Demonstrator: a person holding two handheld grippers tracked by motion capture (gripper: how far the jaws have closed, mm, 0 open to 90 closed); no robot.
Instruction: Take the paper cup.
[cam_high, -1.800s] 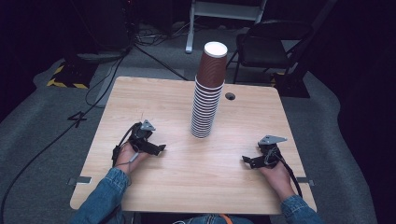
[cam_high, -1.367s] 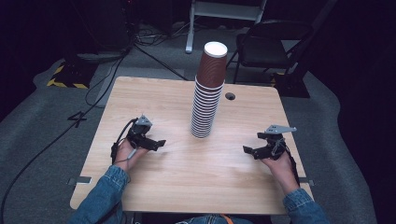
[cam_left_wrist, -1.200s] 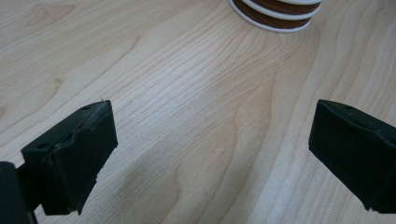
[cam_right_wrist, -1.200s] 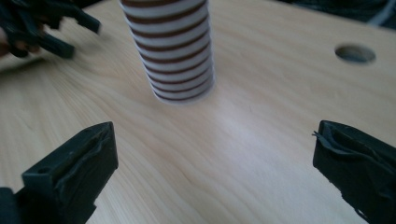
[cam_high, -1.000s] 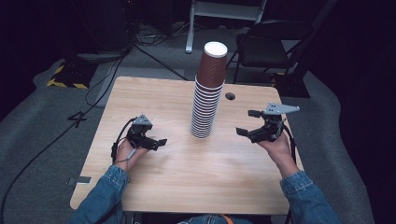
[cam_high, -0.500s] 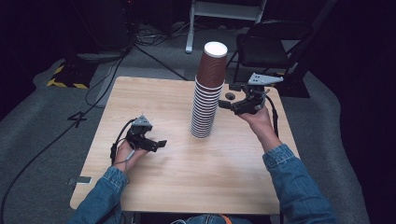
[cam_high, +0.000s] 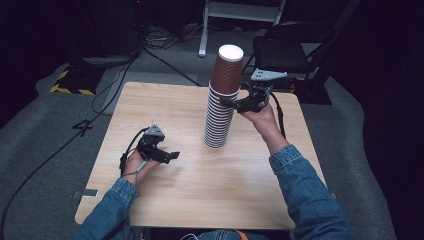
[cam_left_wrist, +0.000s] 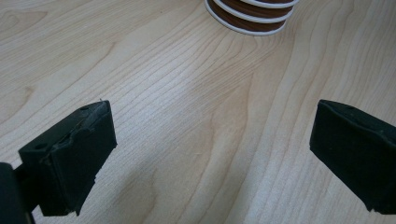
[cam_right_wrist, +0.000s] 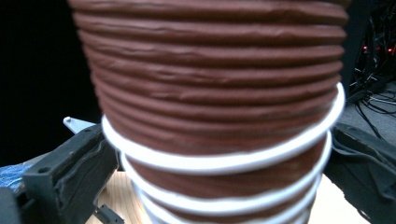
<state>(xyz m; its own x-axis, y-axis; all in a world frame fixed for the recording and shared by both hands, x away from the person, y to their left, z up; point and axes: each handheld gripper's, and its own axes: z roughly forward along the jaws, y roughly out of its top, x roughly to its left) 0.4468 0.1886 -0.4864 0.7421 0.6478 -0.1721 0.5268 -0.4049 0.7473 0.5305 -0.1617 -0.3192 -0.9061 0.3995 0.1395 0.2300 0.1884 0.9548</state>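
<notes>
- Standing at the centre of the high view, a tall stack of brown paper cups (cam_high: 221, 100) with white rims is seen upside down on the wooden table (cam_high: 150, 105); the top cup (cam_high: 227, 70) shows its white base at the upper middle of the frame.
- The right gripper (cam_high: 234, 104) is seen just right of the stack, high up in the frame, level with the first rims below the top cup, and is held by the right hand (cam_high: 260, 116) with its denim sleeve (cam_high: 305, 195) running to the lower right.
- In the right gripper view the ribbed brown wall of the cups (cam_right_wrist: 215, 93) is spread across the frame, with one black jaw seen at the lower left and the other at the right edge; the jaws are set wide, on either side of the stack, and whether they touch the cups cannot be told.
- The left gripper (cam_high: 167, 156) is seen at the lower left of the high view, low over the table and well apart from the stack, held by the left hand (cam_high: 137, 162).
- In the left gripper view its jaws are spread wide at the left and right edges with bare wood between them and nothing held; the bottom rims of the stack (cam_left_wrist: 252, 14) are seen at the top of that frame.
</notes>
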